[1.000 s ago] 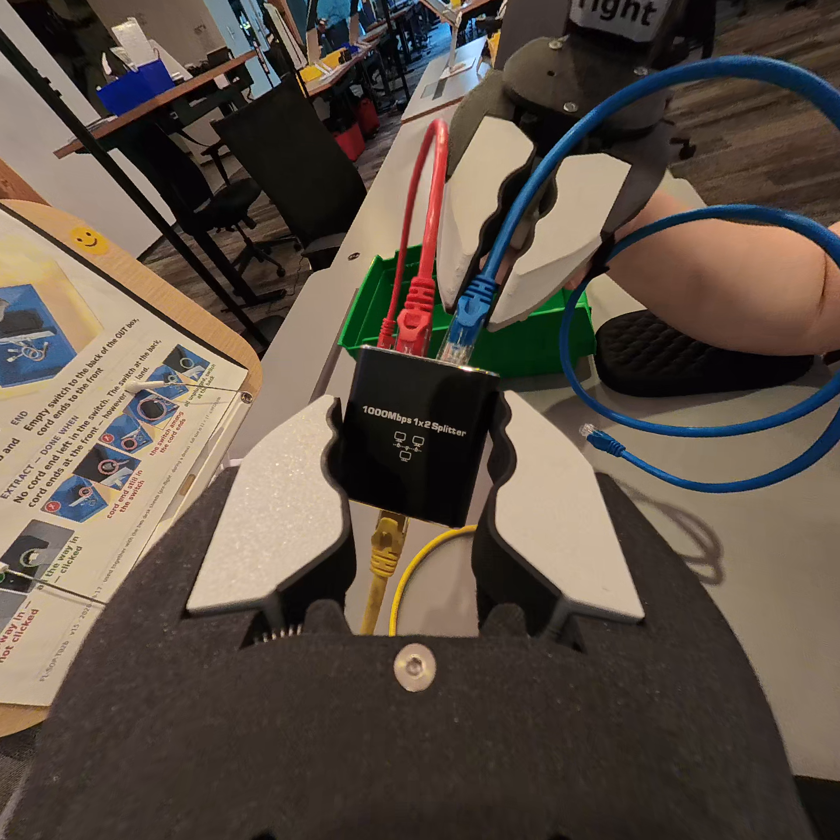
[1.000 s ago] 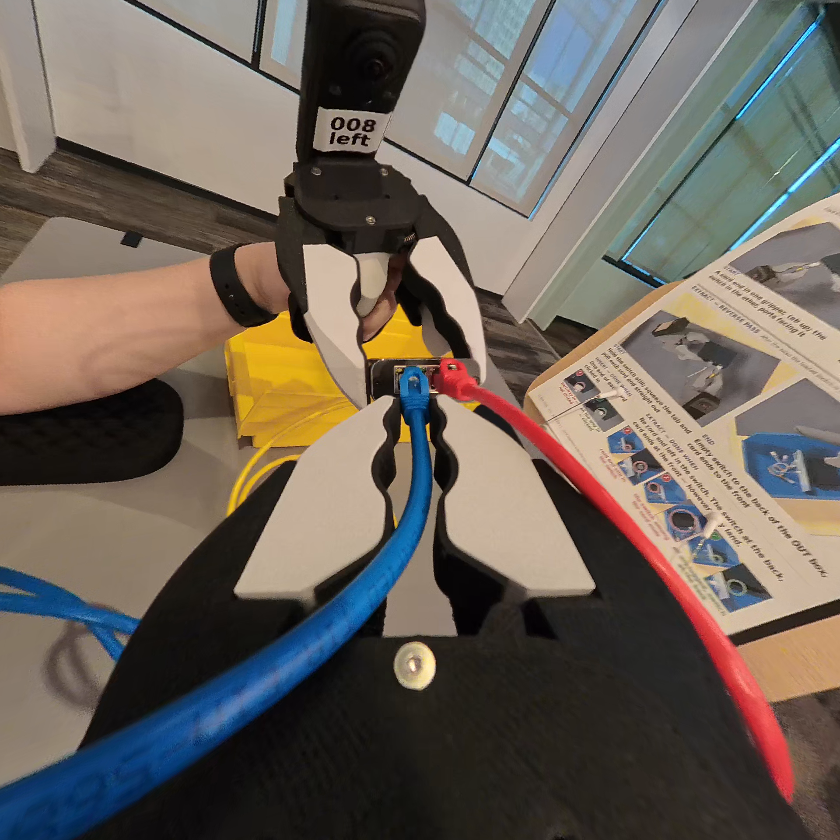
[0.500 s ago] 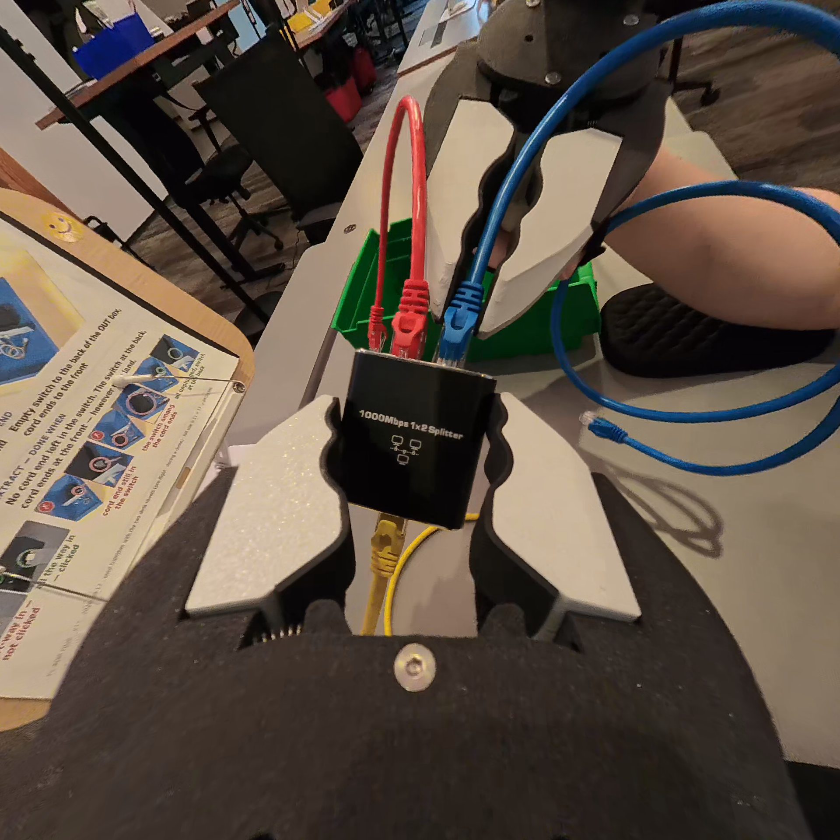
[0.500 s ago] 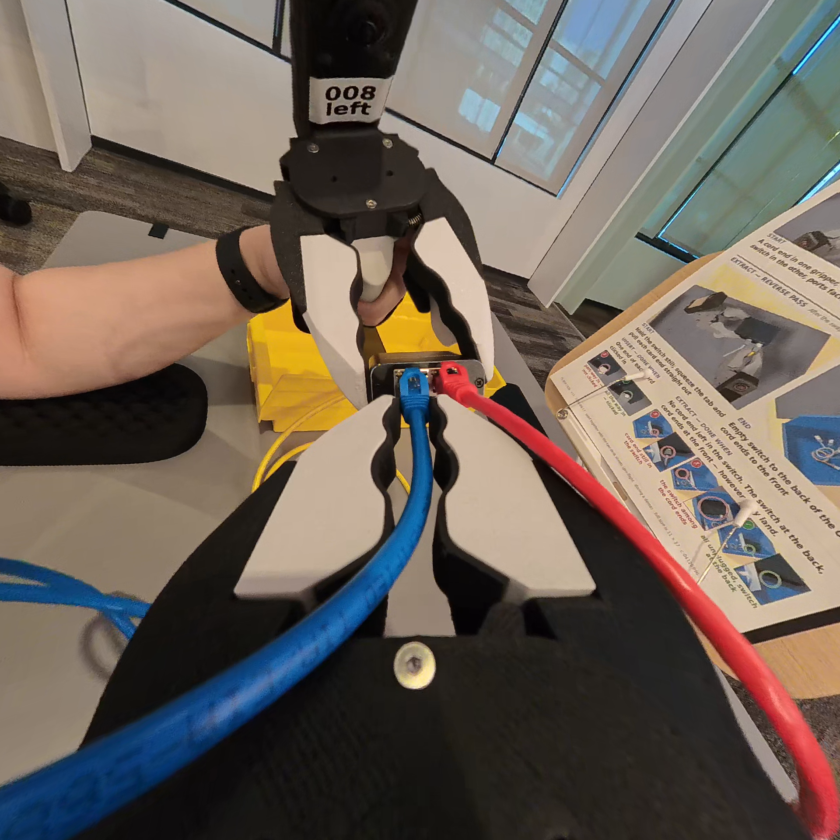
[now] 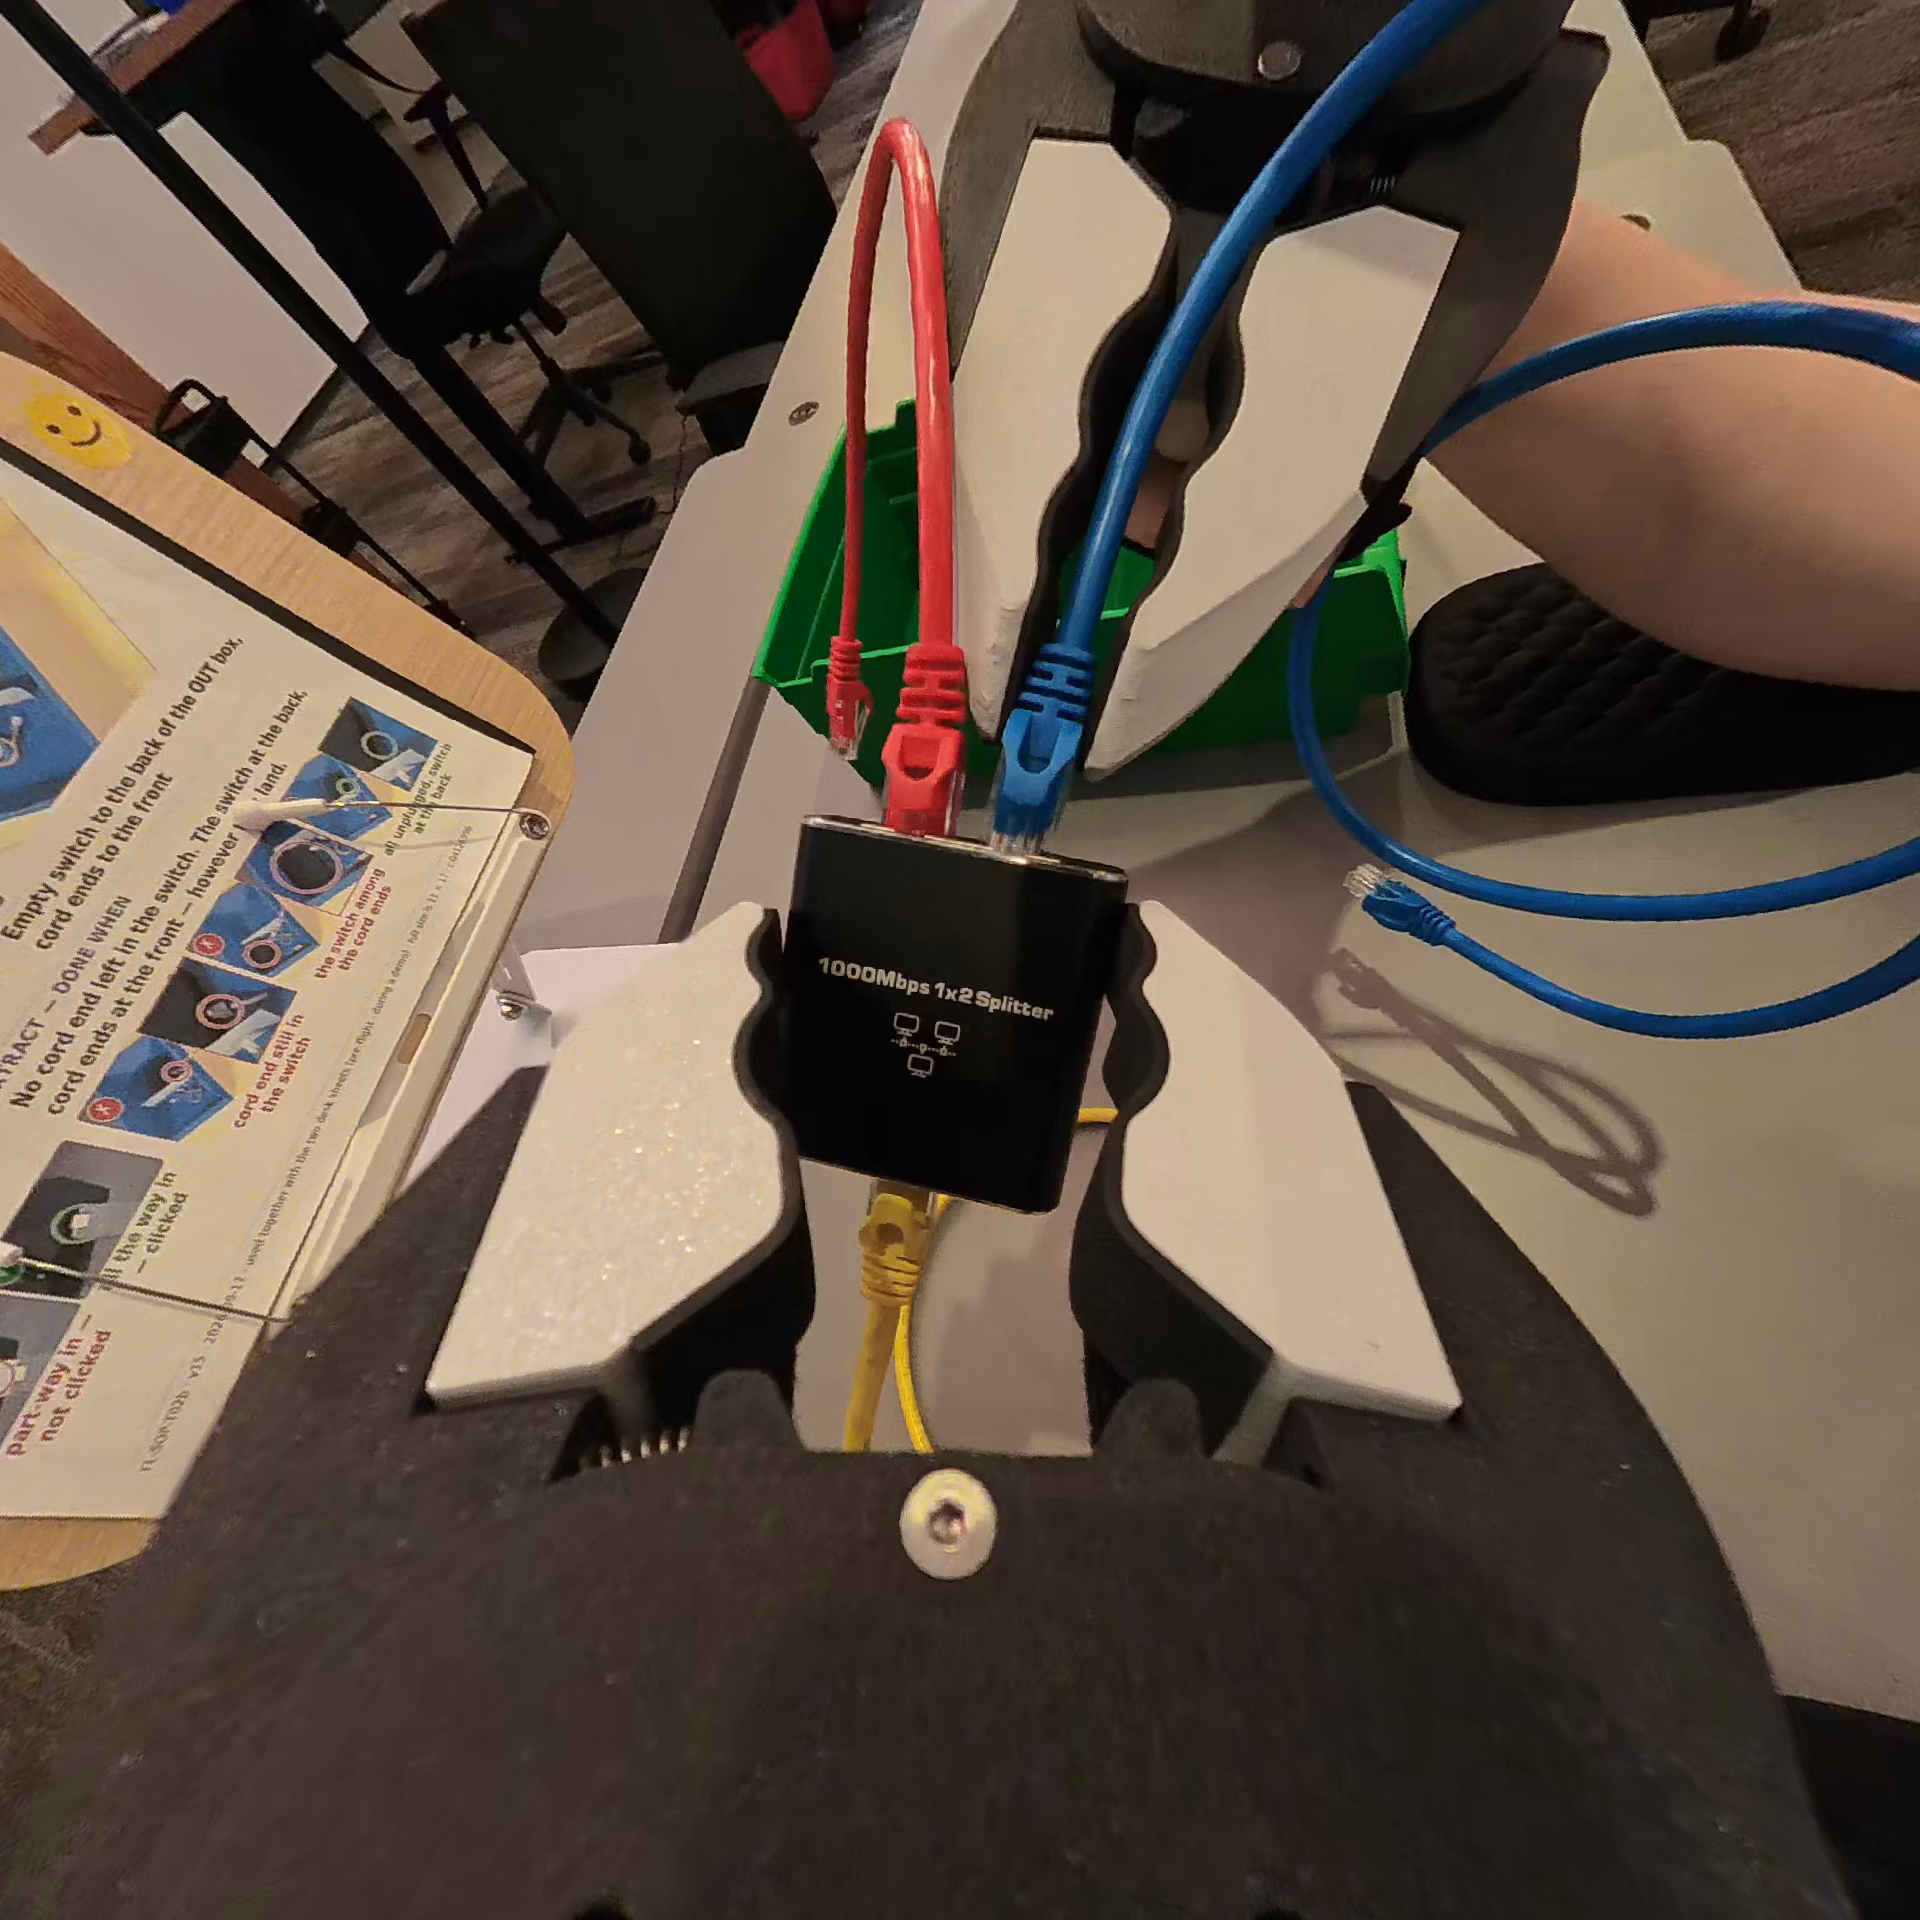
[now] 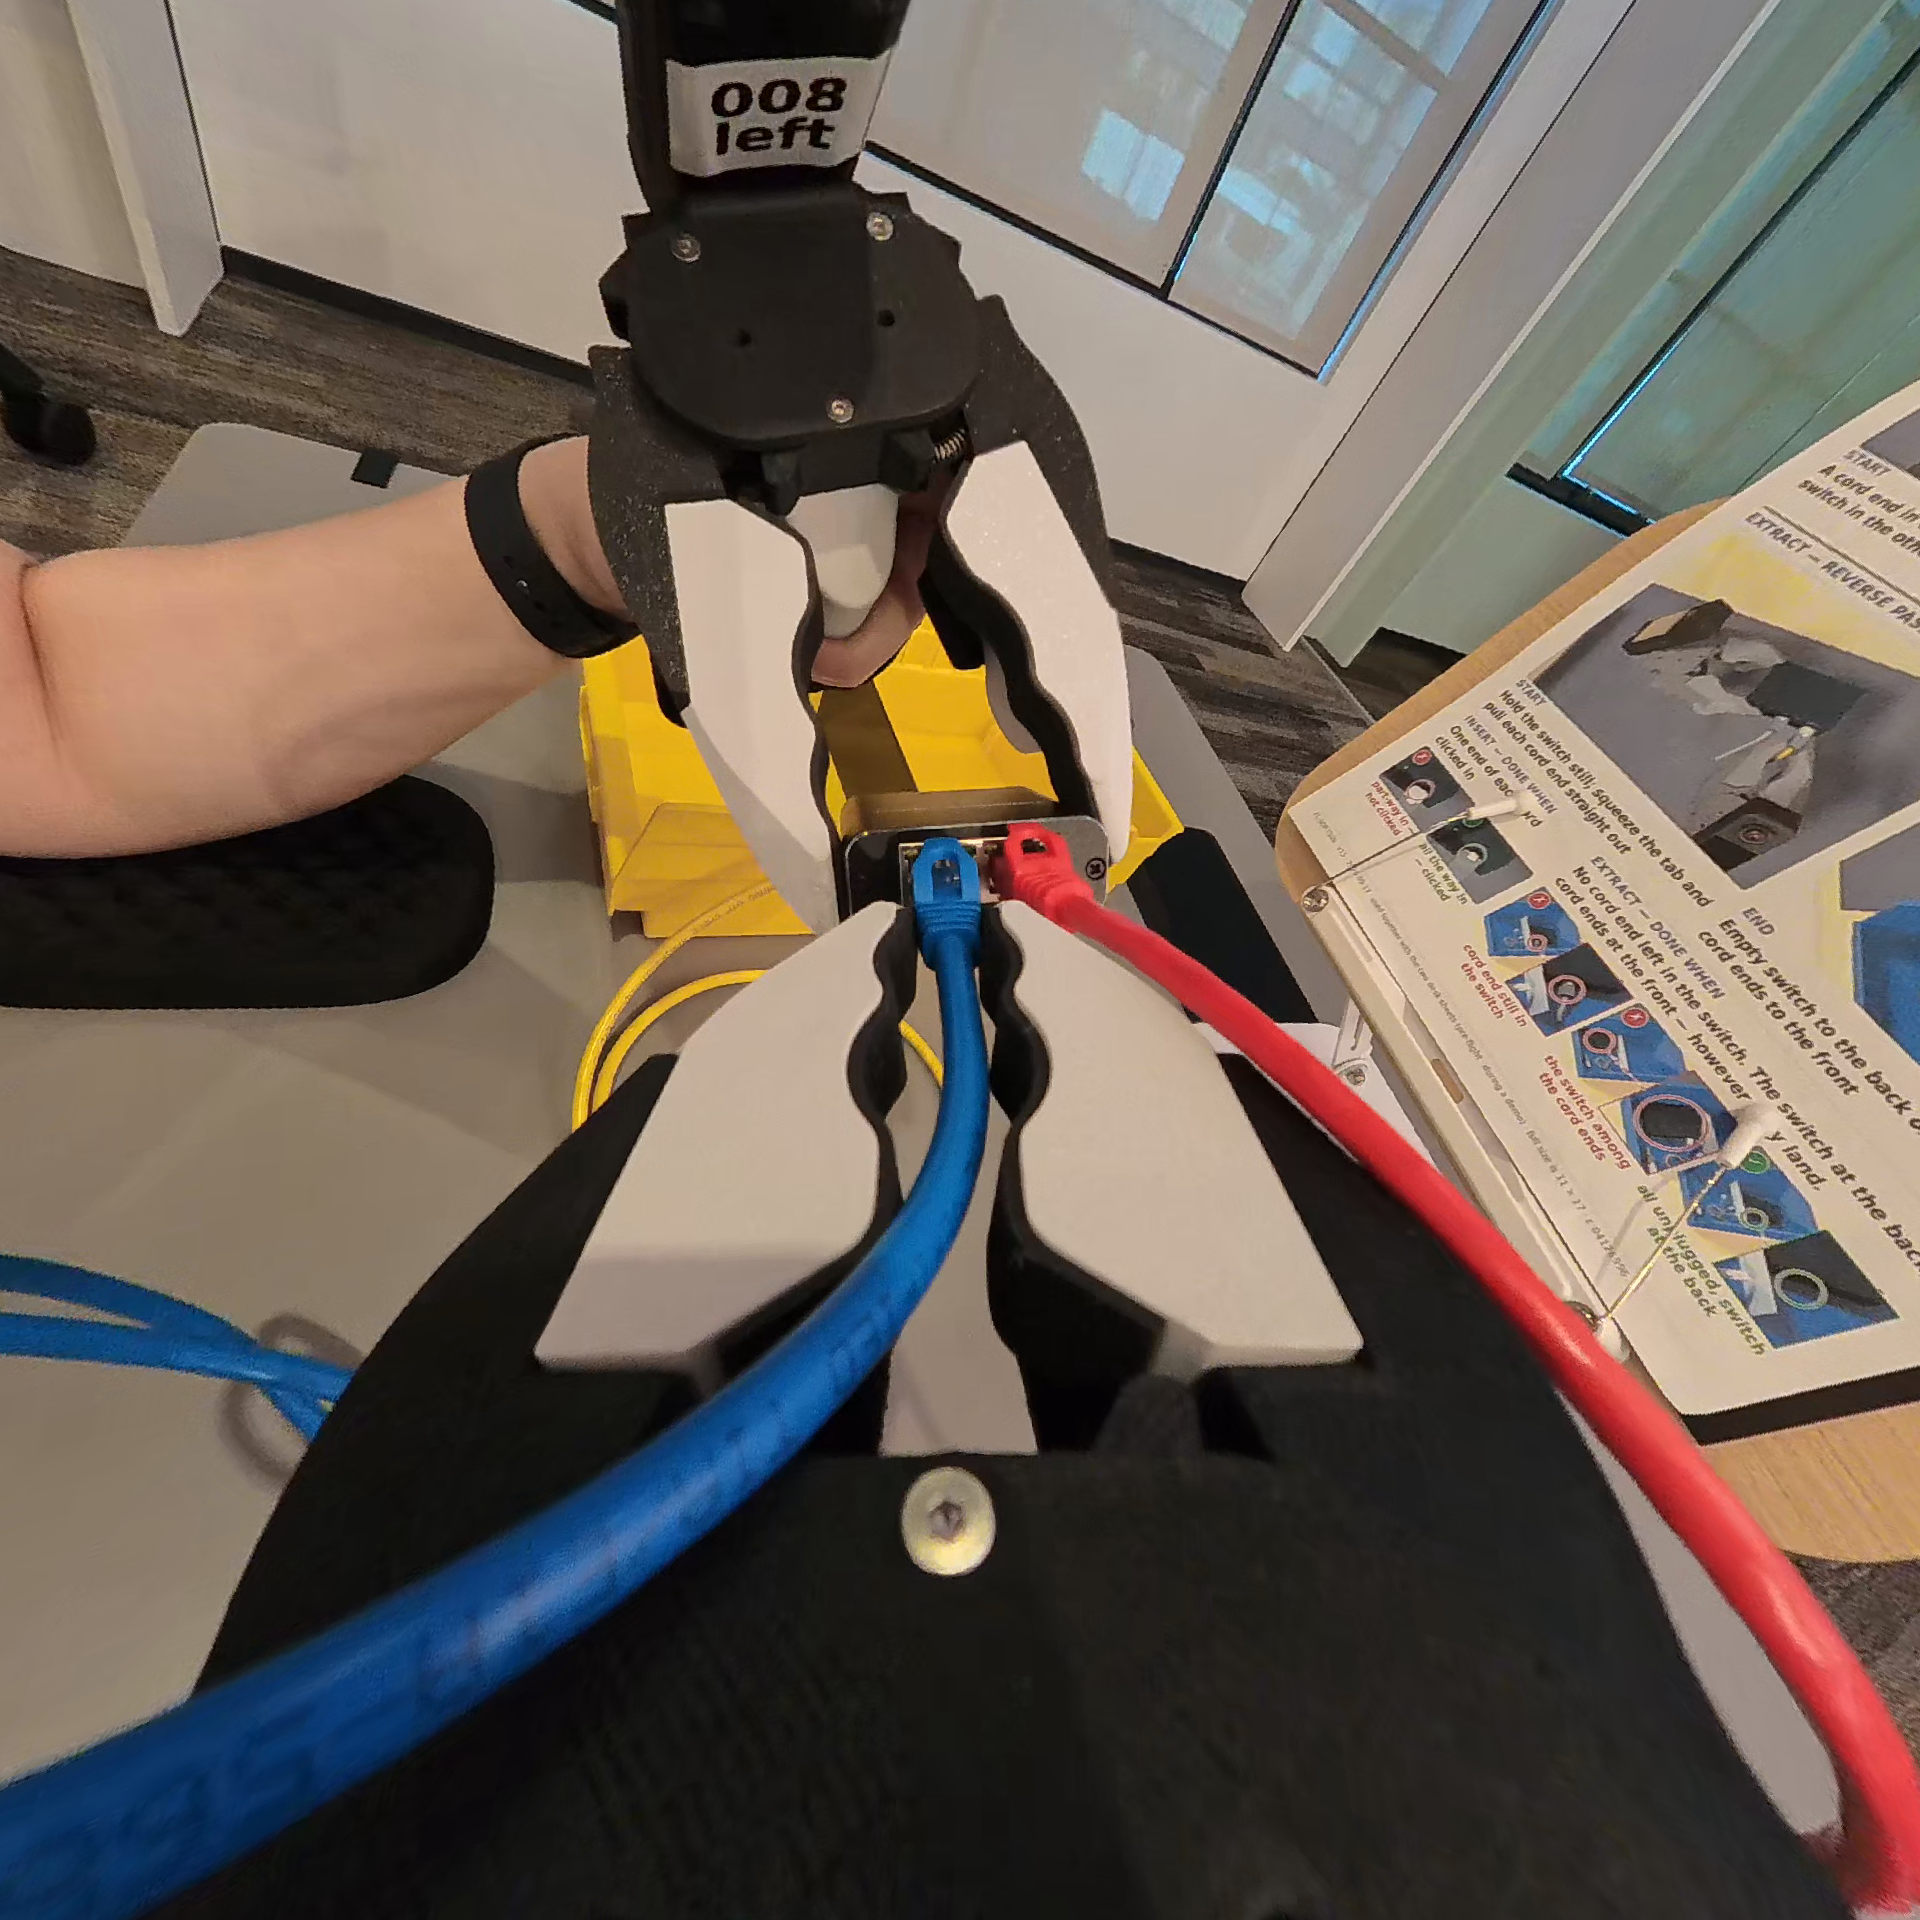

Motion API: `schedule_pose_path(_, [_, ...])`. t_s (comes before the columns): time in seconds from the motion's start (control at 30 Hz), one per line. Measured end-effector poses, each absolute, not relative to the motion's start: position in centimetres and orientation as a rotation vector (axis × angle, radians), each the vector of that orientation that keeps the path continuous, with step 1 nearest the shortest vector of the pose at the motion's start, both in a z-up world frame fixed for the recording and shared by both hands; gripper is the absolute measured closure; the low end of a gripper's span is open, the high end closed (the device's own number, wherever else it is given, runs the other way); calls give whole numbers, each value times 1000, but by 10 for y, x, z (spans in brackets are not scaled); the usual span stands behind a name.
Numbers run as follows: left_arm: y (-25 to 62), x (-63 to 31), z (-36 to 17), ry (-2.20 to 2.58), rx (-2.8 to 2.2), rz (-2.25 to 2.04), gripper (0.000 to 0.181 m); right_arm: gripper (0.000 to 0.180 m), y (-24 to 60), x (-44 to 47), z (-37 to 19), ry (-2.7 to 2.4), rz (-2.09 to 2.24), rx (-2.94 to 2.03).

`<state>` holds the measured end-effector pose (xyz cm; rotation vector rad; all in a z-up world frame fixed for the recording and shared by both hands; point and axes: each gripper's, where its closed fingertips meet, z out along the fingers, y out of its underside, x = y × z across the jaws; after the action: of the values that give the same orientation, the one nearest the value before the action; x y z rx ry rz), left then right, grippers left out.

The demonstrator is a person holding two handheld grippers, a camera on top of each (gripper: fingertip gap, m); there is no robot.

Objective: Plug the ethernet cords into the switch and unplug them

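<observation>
My left gripper (image 5: 945,935) is shut on the black switch (image 5: 951,1081) and holds it above the table. A red cord's plug (image 5: 920,748) and a blue cord's plug (image 5: 1039,748) sit side by side in its far ports. A yellow cord (image 5: 888,1257) is plugged into its near side. My right gripper (image 6: 948,925) is shut on the blue cord (image 6: 961,1039) just behind its plug (image 6: 943,878), facing the switch (image 6: 868,862). The red plug (image 6: 1039,868) is beside it. The blue cord's other end (image 5: 1392,904) lies loose on the table. The red cord's other end (image 5: 847,707) hangs free.
A green bin (image 5: 831,582) stands behind the switch in the left wrist view, a yellow bin (image 6: 665,831) in the right wrist view. An instruction sheet on a wooden board (image 5: 156,935) (image 6: 1662,935) lies alongside. Forearms rest on black pads (image 5: 1610,686) (image 6: 208,894). My left and right fingertips are right by each other.
The right gripper has pushed the blue plug further into the switch's port. The two grippers have come closer together. The red and yellow cords stay plugged in.
</observation>
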<state>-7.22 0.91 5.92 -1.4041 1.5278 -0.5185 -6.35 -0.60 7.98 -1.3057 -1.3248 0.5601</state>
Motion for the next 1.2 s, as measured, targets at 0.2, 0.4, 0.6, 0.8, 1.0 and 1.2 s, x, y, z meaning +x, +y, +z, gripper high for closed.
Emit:
schedule_pose_path(0.2, [10, -72, 55, 1542, -1418, -502, 122, 166, -5, -65, 76, -1331, 575, -1312])
schedule_pose_path(0.4, [12, -69, 47, 1561, -1440, -488, 123, 167, -3, -64, 69, -1354, 538, -1343])
schedule_pose_path(0.6, [12, -68, 45, 1562, -1441, -499, 123, 167, -2, -65, 68, -1357, 537, -1346])
schedule_pose_path(0.8, [15, -65, 38, 1568, -1448, -494, 123, 167, 0, -63, 62, -1378, 491, -1374])
schedule_pose_path(1.0, [7, -57, 70, 1462, -1287, -574, 122, 167, -6, -53, 91, -1288, 644, -1264])
schedule_pose_path(1.2, [9, -62, 78, 1437, -1291, -412, 121, 167, -7, -59, 98, -1257, 629, -1200])
